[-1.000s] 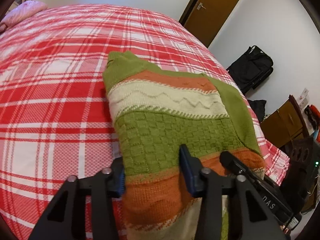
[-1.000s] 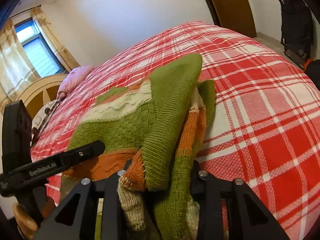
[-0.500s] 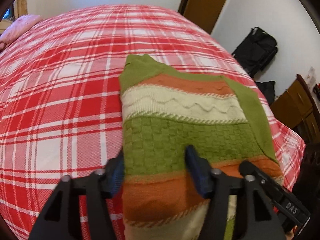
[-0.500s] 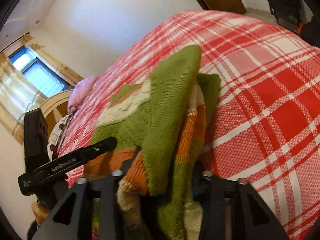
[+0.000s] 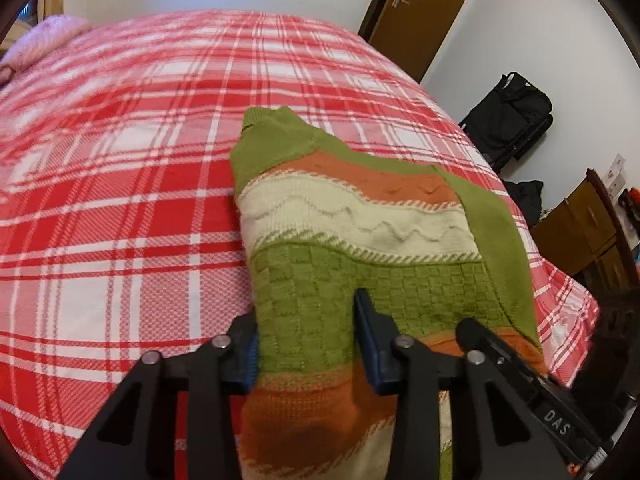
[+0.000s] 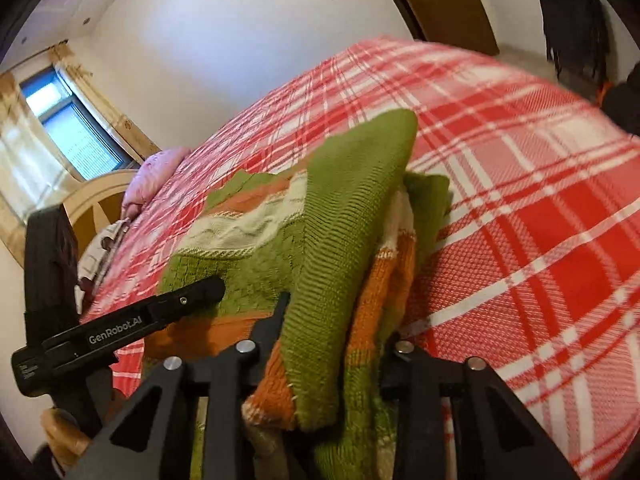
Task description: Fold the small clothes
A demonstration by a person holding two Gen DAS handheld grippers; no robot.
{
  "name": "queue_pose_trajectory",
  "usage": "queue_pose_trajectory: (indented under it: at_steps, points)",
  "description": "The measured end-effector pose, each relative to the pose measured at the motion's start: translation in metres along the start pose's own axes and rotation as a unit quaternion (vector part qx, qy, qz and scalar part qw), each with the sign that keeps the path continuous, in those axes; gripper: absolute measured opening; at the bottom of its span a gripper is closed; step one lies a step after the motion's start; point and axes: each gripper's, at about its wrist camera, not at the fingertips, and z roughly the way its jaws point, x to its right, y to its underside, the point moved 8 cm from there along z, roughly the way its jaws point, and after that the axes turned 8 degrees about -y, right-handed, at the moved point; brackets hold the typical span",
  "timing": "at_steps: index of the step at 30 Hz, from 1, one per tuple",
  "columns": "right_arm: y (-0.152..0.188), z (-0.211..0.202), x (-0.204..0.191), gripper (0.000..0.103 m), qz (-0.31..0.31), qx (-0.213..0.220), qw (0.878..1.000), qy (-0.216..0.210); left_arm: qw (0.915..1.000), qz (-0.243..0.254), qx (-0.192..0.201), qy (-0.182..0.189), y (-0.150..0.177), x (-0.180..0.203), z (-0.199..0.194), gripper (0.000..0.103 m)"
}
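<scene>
A small knitted sweater (image 5: 360, 240) with green, orange and cream stripes lies partly folded on a red plaid bed (image 5: 120, 200). My left gripper (image 5: 308, 344) is shut on the sweater's near hem, with fabric bunched between its blue pads. My right gripper (image 6: 336, 344) is shut on the sweater's (image 6: 344, 240) other near corner, with a green sleeve draped over the jaws. The right gripper's body shows at lower right of the left wrist view (image 5: 520, 380). The left gripper's body shows at left of the right wrist view (image 6: 120, 328).
A pink pillow (image 5: 44, 40) lies at the far head of the bed. A brown door (image 5: 424, 12), a black bag (image 5: 508, 120) and a wooden cabinet (image 5: 588, 228) stand beyond the bed's right edge. A window (image 6: 68, 128) and a wooden headboard (image 6: 96, 200) are at left.
Both grippers have moved forward over the bed with the sweater's near hem, lifting it. The far collar end has shifted right in the left wrist view.
</scene>
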Motion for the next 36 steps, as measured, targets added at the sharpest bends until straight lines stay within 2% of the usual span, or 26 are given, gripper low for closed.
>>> queue_pose_trajectory:
  at_steps: [5,12,23,36]
  points:
    - [0.010,-0.020,-0.016,0.030,-0.020,0.021,0.999,0.020,0.9975,0.044,0.030,-0.045,0.006,0.013,-0.021,0.035]
    - [0.026,-0.048,-0.022,0.029,-0.015,0.043,0.999,0.026,0.9954,0.068,0.033,-0.059,0.023,0.021,-0.035,0.035]
    - [0.030,-0.100,-0.019,0.029,-0.017,0.084,0.995,0.044,0.9922,0.102,0.056,-0.046,0.033,0.056,-0.061,0.033]
    - [0.014,-0.156,0.029,0.029,0.011,0.133,0.987,0.088,0.9835,0.167,0.069,-0.013,0.030,0.132,-0.057,0.033]
